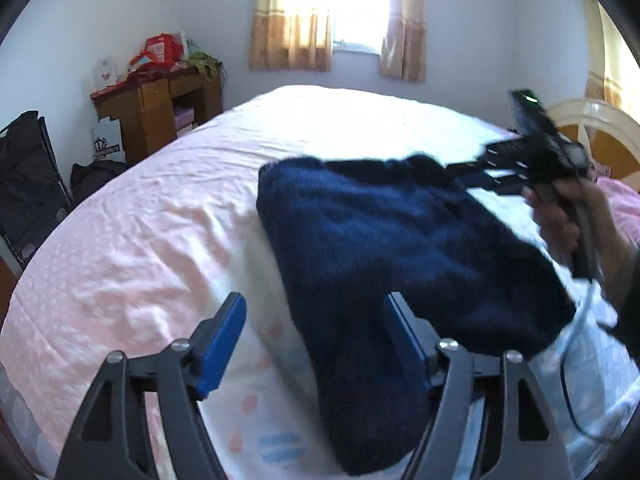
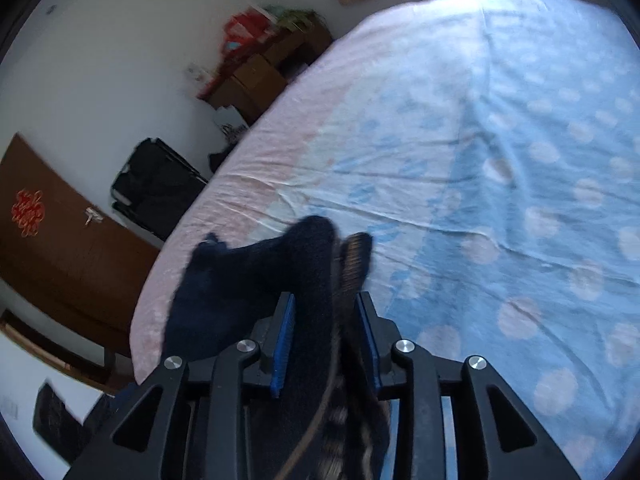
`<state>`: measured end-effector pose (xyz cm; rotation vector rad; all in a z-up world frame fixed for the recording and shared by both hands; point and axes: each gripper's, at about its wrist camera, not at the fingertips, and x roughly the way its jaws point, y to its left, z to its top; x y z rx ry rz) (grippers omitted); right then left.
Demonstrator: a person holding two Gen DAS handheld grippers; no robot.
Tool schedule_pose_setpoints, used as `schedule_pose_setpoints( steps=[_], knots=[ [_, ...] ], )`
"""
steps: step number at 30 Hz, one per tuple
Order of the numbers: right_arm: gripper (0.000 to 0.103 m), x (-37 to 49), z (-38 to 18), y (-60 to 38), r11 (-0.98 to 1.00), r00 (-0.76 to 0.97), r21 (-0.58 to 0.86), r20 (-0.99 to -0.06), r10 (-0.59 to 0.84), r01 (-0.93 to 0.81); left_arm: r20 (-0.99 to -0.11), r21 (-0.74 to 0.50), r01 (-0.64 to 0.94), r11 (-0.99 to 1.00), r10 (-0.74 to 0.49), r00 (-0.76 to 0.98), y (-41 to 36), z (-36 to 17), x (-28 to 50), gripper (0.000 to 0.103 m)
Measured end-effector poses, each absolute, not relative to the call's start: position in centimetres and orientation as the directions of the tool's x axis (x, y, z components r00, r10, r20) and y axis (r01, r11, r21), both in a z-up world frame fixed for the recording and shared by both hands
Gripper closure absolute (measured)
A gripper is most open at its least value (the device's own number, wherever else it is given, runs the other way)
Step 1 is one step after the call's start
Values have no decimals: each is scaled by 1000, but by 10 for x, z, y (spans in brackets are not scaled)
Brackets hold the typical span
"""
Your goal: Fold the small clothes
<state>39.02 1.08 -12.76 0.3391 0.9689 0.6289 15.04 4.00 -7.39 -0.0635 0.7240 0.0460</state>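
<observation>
A navy knitted garment [image 1: 400,248] lies spread on the pink and blue bedsheet [image 1: 140,248]. My left gripper [image 1: 314,304] stands open just above its near left edge, and neither blue pad touches the cloth. At the far right a hand holds my right gripper [image 1: 460,172], which pinches the garment's far corner. In the right wrist view that gripper [image 2: 325,298] is shut on a bunched fold of the navy garment [image 2: 256,276], whose brown patterned inside [image 2: 356,256] shows next to the right pad.
A wooden desk [image 1: 160,108] piled with red bags stands by the far left wall. A dark folding chair [image 1: 24,184] is beside the bed's left edge. A headboard [image 1: 600,132] rises at the right and curtains [image 1: 292,20] hang behind. A brown door [image 2: 60,240] is past the bed.
</observation>
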Motion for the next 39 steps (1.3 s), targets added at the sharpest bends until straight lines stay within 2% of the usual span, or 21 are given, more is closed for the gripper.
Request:
schedule_pose_setpoints(
  steps=[3,5,7,10,11,13,14,16,22,24,26,29,31,39],
  knots=[
    [63,356,-109,2,709,397,567,-588,705,-418,-667,-31,-73,997,34,744,40,-78,167,28],
    [62,334,-106,2,660,353,599,-559,750,-455,-681,-57,-87,995,25,732,43,-83,179,28],
    [61,312,-110,7,619,291,617,-553,780,-486,-698,-76,-106,992,23,716,46,-93,188,27],
    [61,282,-126,18,578,191,622,-577,794,-528,-712,-75,-123,990,34,702,50,-107,193,19],
    [61,275,-135,19,599,186,603,-605,774,-528,-710,-73,-133,988,42,703,52,-110,193,14],
    [62,275,-153,15,683,215,544,-684,697,-488,-705,-86,-139,987,39,708,55,-112,191,11],
    [66,279,-164,7,674,203,577,-671,713,-461,-708,-97,-134,986,26,706,57,-113,191,10],
    [67,284,-171,-3,628,189,647,-616,765,-432,-704,-93,-140,986,34,709,55,-115,189,8],
    [63,266,-159,-19,626,261,675,-571,779,-391,-710,-88,-163,983,54,703,55,-105,174,6],
    [48,244,-137,-28,689,374,610,-578,725,-392,-699,-71,-159,985,65,713,52,-95,163,6],
    [43,225,-119,-31,750,469,535,-586,661,-388,-683,-56,-169,984,85,725,47,-83,150,6],
    [43,194,-87,-31,863,623,365,-598,504,-348,-657,-14,-183,983,129,743,35,-62,137,6],
    [43,181,-72,-33,896,682,301,-581,444,-326,-624,2,-174,985,137,769,26,-45,129,6],
    [42,127,-27,-21,930,770,134,-528,359,-341,-530,-14,-127,992,100,842,8,-4,107,3]
  ],
)
